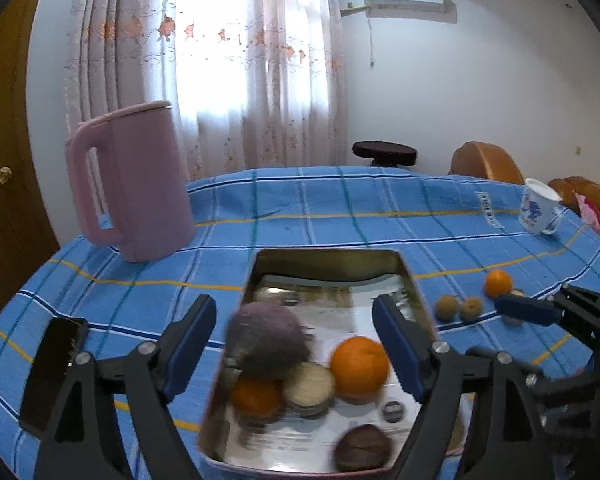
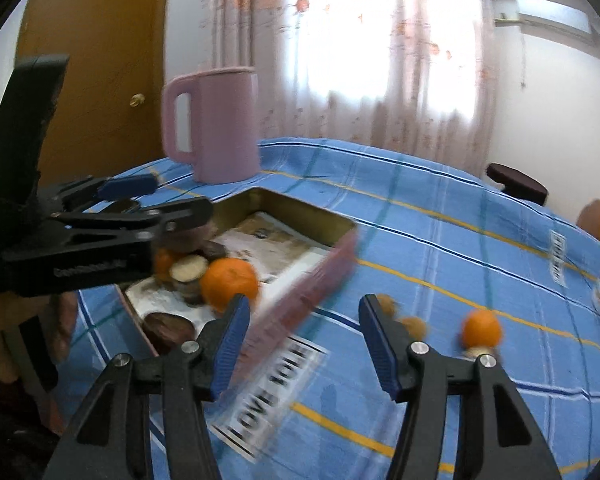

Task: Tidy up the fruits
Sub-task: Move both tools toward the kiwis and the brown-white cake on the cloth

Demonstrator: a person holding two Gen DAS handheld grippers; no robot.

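While both sets of tongs stand spread with nothing between their pads, the fruit lies partly boxed, partly loose.

Left gripper [image 1: 294,344]: blue pads wide apart above the near end of the metal tin [image 1: 412,276], pinching nothing.

Right gripper [image 2: 300,338]: pads apart over the tablecloth [image 2: 440,240], just right of the tin's reddish side wall; nothing held.

Tin, open, on the cloth: one large orange [image 1: 360,366], a second orange [image 1: 256,396] partly under a blurred purplish-brown round fruit [image 1: 266,340], a pale-faced cut round piece [image 1: 310,388] between the oranges, and a dark brown fruit [image 1: 363,448] at the near rim. Printed paper lines the bottom.

Loose on the cloth, right of the tin: two small brown fruits [image 1: 460,307] side by side, a small orange [image 1: 499,283] just beyond them.

Further out: pink jug [image 1: 136,184] upright at far left; white mug with blue pattern [image 1: 538,208] near the far right edge; curtain [image 1: 236,60] behind.
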